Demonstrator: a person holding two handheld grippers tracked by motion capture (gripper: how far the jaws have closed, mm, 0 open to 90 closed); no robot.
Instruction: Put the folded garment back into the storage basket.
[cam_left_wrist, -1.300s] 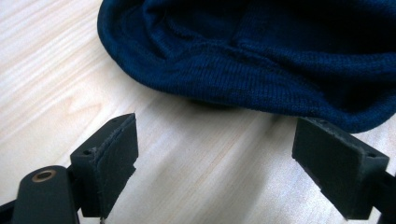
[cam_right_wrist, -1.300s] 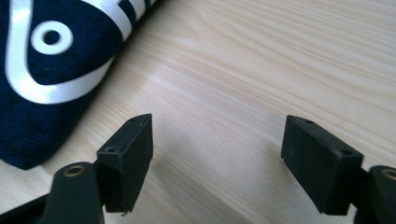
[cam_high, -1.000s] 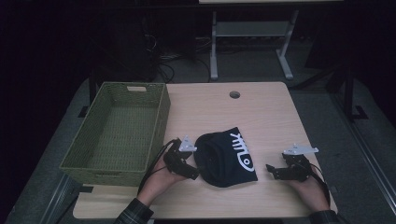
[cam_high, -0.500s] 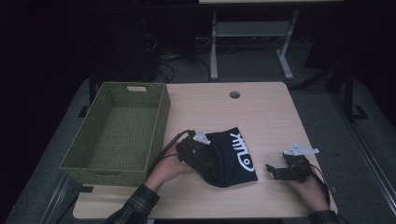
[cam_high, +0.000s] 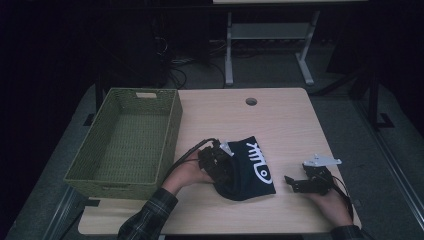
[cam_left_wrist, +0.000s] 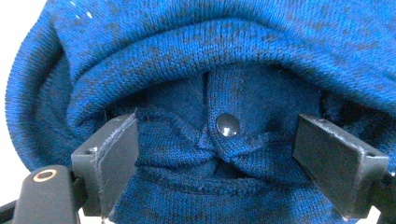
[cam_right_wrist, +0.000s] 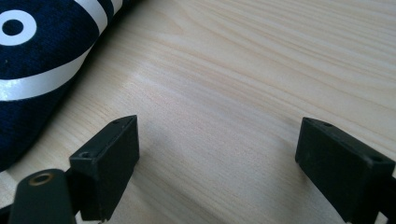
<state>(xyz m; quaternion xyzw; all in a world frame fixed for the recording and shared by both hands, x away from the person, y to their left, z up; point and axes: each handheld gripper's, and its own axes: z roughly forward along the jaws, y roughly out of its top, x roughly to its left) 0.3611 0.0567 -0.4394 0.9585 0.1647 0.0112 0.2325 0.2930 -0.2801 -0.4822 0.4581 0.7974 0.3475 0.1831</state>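
Two grippers work low on the table: the right gripper, at five o'clock, rests wide apart over bare wood, just beside the knit cap. The left gripper stands wide with cap folds between its jaws. At ten o'clock lies a green wicker basket.

hidden: left gripper tips under knit cap | cut off: cap edges

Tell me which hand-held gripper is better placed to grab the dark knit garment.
Left. The left hand-held gripper has its open jaws around a fold of the knit garment; the right hand-held gripper rests open on bare table beside it.
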